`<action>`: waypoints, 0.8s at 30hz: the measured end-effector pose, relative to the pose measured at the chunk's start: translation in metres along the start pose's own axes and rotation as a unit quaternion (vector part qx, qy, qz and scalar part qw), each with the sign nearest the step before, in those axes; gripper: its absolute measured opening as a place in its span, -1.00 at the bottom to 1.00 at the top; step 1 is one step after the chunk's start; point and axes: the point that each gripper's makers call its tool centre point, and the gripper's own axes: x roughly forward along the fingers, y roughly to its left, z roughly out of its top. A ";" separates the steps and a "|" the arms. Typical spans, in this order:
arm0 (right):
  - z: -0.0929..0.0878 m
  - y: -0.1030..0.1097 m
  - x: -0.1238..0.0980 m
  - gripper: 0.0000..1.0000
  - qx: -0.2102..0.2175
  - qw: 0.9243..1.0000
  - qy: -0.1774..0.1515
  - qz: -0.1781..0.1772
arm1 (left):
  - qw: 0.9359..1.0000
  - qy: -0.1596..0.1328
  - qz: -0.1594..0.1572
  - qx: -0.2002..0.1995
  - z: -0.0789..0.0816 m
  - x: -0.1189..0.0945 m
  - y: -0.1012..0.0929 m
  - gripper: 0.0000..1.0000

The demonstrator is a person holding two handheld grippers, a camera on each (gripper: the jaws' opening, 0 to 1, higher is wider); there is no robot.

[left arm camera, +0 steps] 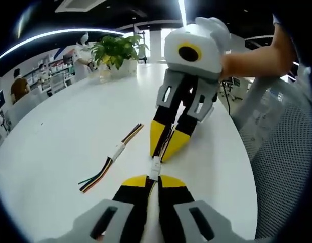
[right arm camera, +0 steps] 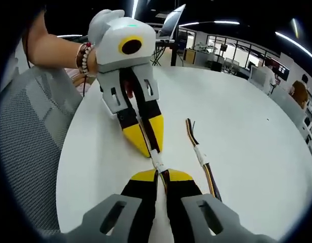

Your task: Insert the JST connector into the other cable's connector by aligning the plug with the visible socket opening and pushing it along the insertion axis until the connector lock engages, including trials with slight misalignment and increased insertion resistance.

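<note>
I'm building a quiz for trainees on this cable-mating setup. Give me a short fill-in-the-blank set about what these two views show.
1. The white connector sits between the two pairs of ____-tipped tongs.
2. A spare cable with a white connector at its middle lies on the ____ table.
3. At the table's far end in the left gripper view stands a potted ____.
4. The left tongs and the right tongs are both ____ on their cables.

Missing words: yellow; white; plant; shut
</note>
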 end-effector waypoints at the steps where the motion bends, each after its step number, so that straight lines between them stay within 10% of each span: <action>1: 0.000 0.000 0.000 -0.93 0.001 1.000 -0.001 0.000 | 1.000 0.000 -0.001 0.001 0.000 0.000 0.000 -1.00; 24: 0.004 0.000 0.002 -0.93 0.049 0.999 -0.007 0.000 | 0.999 -0.008 -0.002 0.032 0.005 0.006 -0.004 -1.00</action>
